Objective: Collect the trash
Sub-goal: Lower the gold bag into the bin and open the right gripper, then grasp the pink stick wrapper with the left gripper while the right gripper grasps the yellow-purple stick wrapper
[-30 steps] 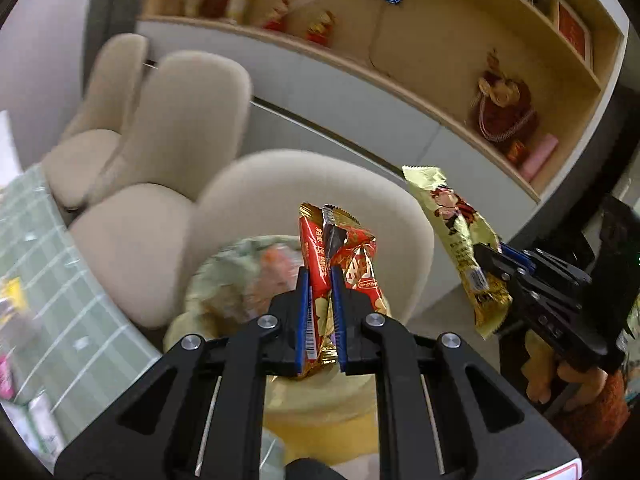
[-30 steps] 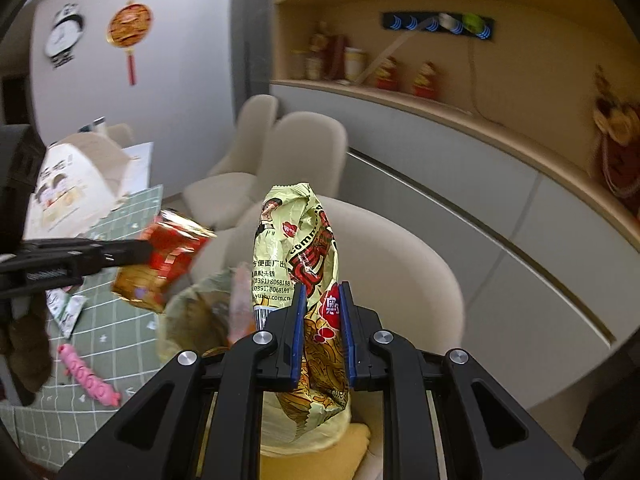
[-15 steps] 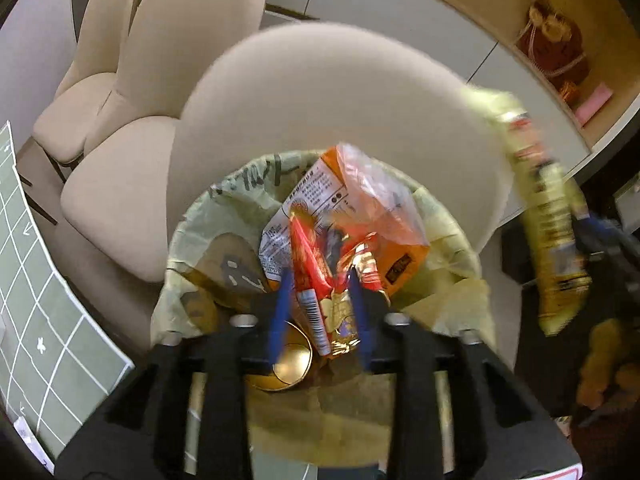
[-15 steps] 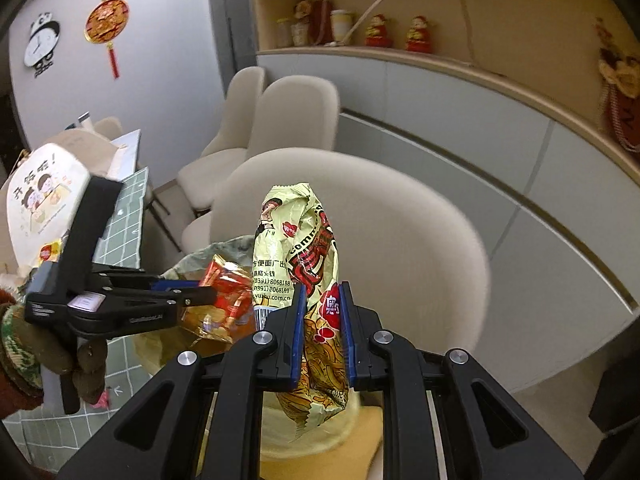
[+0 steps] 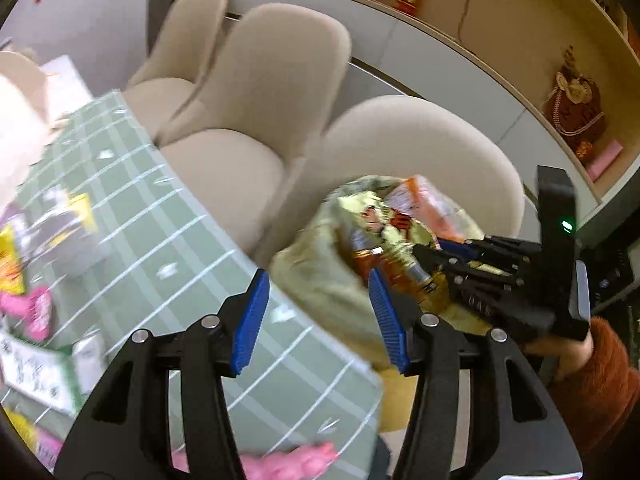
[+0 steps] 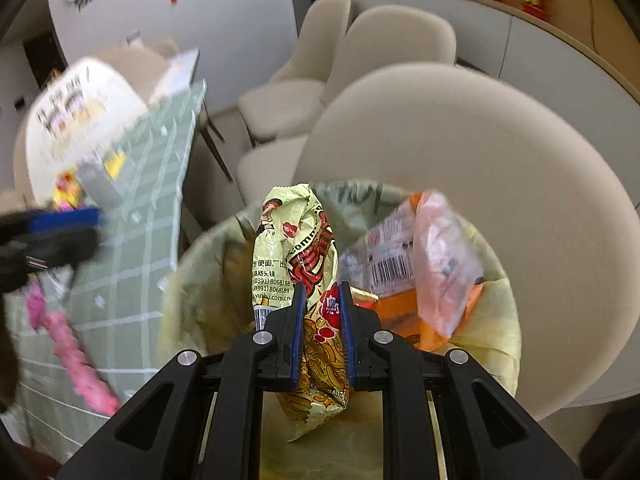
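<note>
Right tongs (image 6: 322, 312) pinch the yellow noodle wrapper (image 6: 298, 248) over the lined bin (image 6: 496, 344) while the left tongs (image 5: 316, 312) are opening, empty – released too near the rim, the light wrapper could catch there and fall outside.

Right gripper (image 6: 322, 312) pinches a yellow snack wrapper (image 6: 298, 264) above the lined bin (image 6: 500, 344)
</note>
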Motion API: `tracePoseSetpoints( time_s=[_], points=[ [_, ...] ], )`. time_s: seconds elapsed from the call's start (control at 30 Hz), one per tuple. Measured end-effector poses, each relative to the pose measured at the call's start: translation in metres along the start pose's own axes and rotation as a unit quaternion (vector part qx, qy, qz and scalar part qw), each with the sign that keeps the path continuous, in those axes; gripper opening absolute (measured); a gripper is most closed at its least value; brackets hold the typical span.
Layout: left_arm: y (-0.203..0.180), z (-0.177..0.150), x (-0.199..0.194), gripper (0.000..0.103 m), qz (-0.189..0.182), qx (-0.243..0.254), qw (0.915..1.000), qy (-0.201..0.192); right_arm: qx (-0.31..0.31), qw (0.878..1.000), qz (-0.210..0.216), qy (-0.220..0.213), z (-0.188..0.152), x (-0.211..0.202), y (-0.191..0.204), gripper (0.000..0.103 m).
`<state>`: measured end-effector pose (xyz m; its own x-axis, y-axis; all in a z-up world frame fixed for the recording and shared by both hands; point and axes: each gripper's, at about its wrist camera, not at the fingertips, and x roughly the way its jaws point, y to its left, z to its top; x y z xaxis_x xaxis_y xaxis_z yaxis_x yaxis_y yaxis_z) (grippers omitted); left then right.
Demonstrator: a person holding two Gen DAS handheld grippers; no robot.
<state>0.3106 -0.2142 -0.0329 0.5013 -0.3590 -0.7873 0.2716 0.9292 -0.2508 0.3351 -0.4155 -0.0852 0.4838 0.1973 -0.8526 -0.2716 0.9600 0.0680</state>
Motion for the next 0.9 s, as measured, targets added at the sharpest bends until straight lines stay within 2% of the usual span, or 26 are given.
tracePoseSetpoints(
  time_s=[0.1,0.27,0.3,0.33,0.37,0.47,0.67,0.9],
  points=[
    [0.016,-0.017,-0.013,0.050,0.019,-0.024,0.9995,0.001,0.015,1.000,-0.003,0.018,-0.005,0.007,-0.004,0.017],
    [0.046,-0.047,-0.027,0.050,0.031,-0.087,0.9956,0.011,0.029,0.999,-0.001,0.019,-0.009,-0.002,-0.010,0.018],
    [0.049,-0.052,-0.031,0.050,0.036,-0.094,0.9948,0.013,0.029,0.999,-0.008,0.013,-0.009,-0.007,-0.010,0.021],
    [0.050,-0.054,-0.032,0.050,0.040,-0.096,0.9945,0.013,0.027,0.999,-0.015,0.004,-0.009,-0.012,-0.009,0.033],
    [0.053,-0.059,-0.037,0.050,0.047,-0.098,0.9940,0.013,0.027,0.999,-0.017,-0.004,-0.010,-0.016,-0.010,0.041],
    [0.063,-0.072,-0.055,0.051,0.072,-0.099,0.9925,0.005,0.035,0.999,-0.014,-0.034,-0.014,-0.039,-0.008,0.046],
    [0.093,-0.100,-0.095,0.053,0.120,-0.135,0.9831,-0.026,0.049,0.996,-0.027,-0.075,-0.021,-0.076,0.000,0.048],
    [0.130,-0.141,-0.136,0.053,0.176,-0.187,0.9647,-0.059,0.047,0.990,0.027,-0.133,-0.024,-0.110,0.035,0.049]
  ],
)
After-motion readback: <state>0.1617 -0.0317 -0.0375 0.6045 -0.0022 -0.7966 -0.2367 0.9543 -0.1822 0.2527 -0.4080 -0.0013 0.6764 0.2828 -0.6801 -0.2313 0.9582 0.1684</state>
